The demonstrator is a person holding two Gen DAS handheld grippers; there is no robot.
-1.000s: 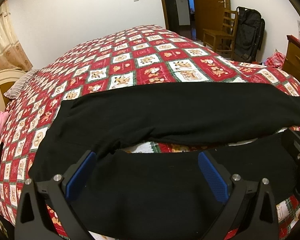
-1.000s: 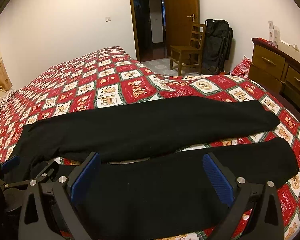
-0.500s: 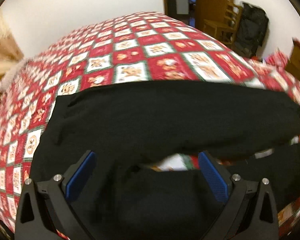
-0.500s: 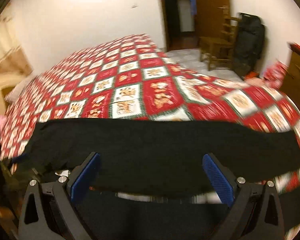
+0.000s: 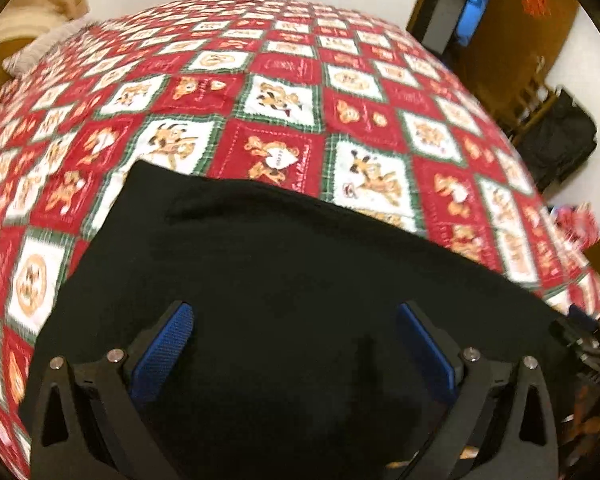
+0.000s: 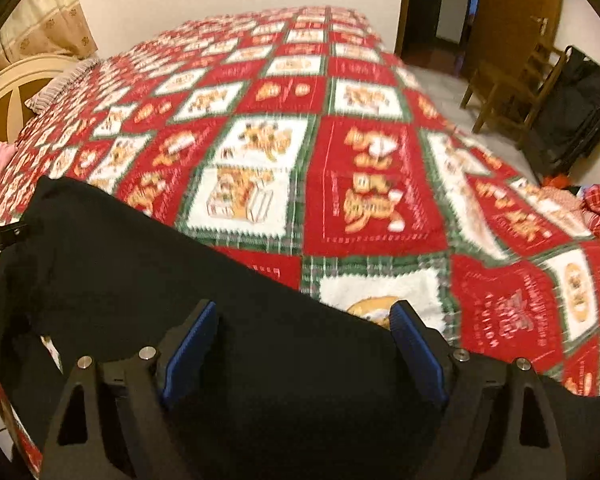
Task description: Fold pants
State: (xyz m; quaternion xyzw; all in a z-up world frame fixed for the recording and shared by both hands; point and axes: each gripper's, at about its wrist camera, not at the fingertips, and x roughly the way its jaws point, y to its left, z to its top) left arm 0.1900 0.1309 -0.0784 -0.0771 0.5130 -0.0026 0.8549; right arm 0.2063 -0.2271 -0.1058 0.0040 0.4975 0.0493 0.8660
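Note:
Black pants point(image 5: 284, 264) lie across a red patchwork bedspread point(image 5: 284, 96). My left gripper point(image 5: 296, 320) hovers low over the wide end of the pants, jaws wide apart, blue pads point(image 5: 168, 344) clear of the cloth. Further along the same garment, my right gripper point(image 6: 304, 328) is above the pants point(image 6: 148, 264) near their far edge. Its jaws are closing, with black cloth lying below and between the pads point(image 6: 416, 348), which do not press on it. The right gripper's tip point(image 5: 584, 340) also shows in the left wrist view, and the left gripper's finger point(image 6: 4, 236) in the right wrist view.
The bedspread point(image 6: 364, 184) stretches away beyond the pants. A wooden chair point(image 6: 512, 84) and a black bag point(image 6: 576, 112) stand by the door on the right. A headboard point(image 6: 16, 84) and a striped pillow point(image 6: 64, 84) are at the far left.
Both grippers moved forward and lower over the pants and rolled, so the cloth now fills the lower views. The gap between the two legs is out of sight. The right jaws have narrowed.

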